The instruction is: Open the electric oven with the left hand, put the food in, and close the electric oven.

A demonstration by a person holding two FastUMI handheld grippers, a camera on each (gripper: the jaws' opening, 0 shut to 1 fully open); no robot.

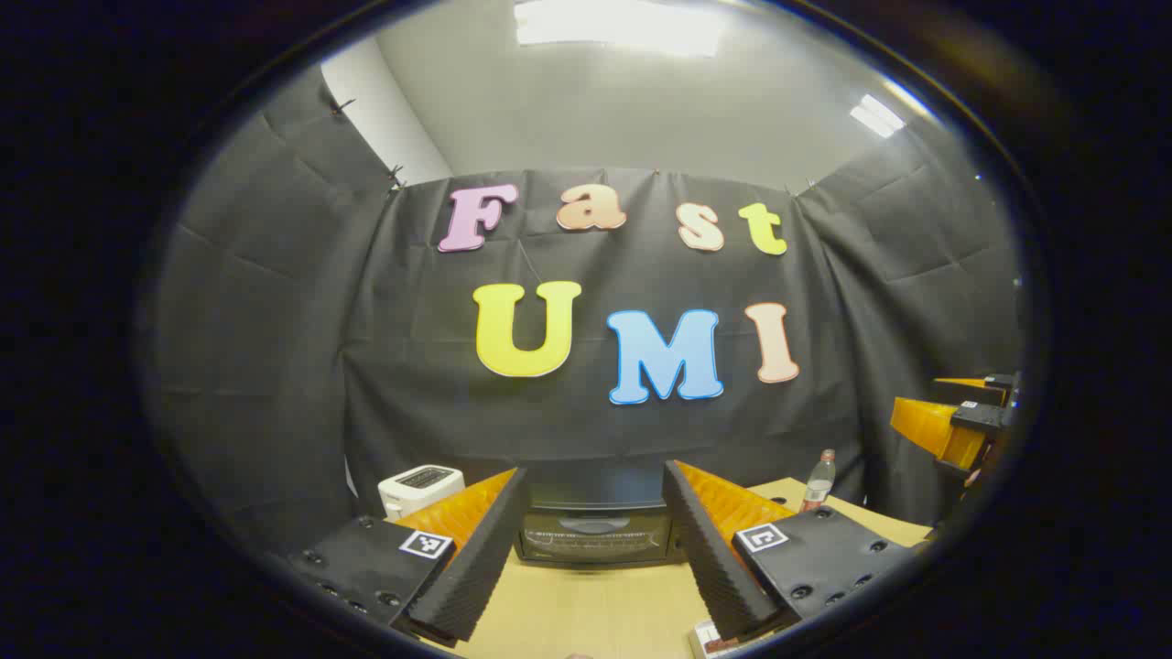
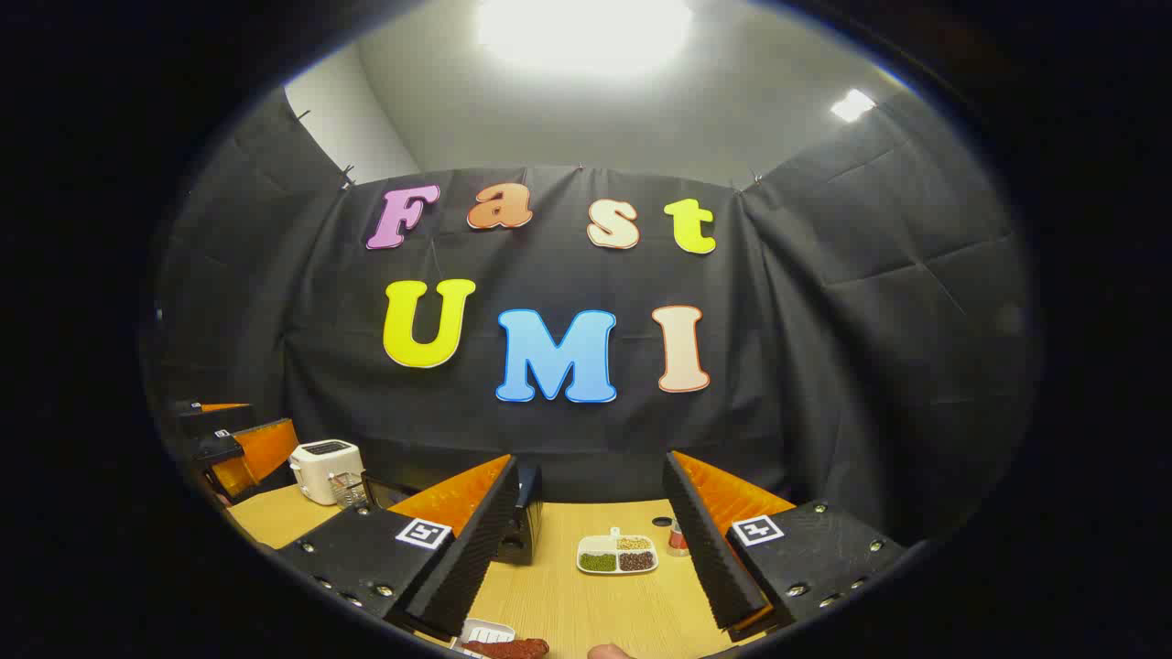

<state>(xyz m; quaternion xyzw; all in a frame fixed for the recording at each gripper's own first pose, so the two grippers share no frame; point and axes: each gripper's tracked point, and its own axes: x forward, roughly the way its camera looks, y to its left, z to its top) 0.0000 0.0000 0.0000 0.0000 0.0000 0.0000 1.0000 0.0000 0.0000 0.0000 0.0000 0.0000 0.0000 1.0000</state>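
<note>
Right now my left gripper (image 1: 595, 549), jaws wide apart and holding nothing, faces the closed electric oven (image 1: 595, 533) dead ahead at twelve o'clock on the table (image 1: 586, 609), its long axis crosswise, nearer than my equally empty, wide-open right gripper (image 2: 593, 554).

table (image 1: 586, 604): pale wood grain, matt
electric oven (image 1: 595, 531): dark, glossy glass door
toaster (image 2: 320, 469): white plastic, smooth
bottle (image 1: 818, 482): clear plastic
booth wall (image 2: 824, 320): black cloth, creased

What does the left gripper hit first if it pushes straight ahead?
Likely the electric oven: its closed front sits centred between the open left gripper fingers, with bare table before it. Depth is unclear.
</note>
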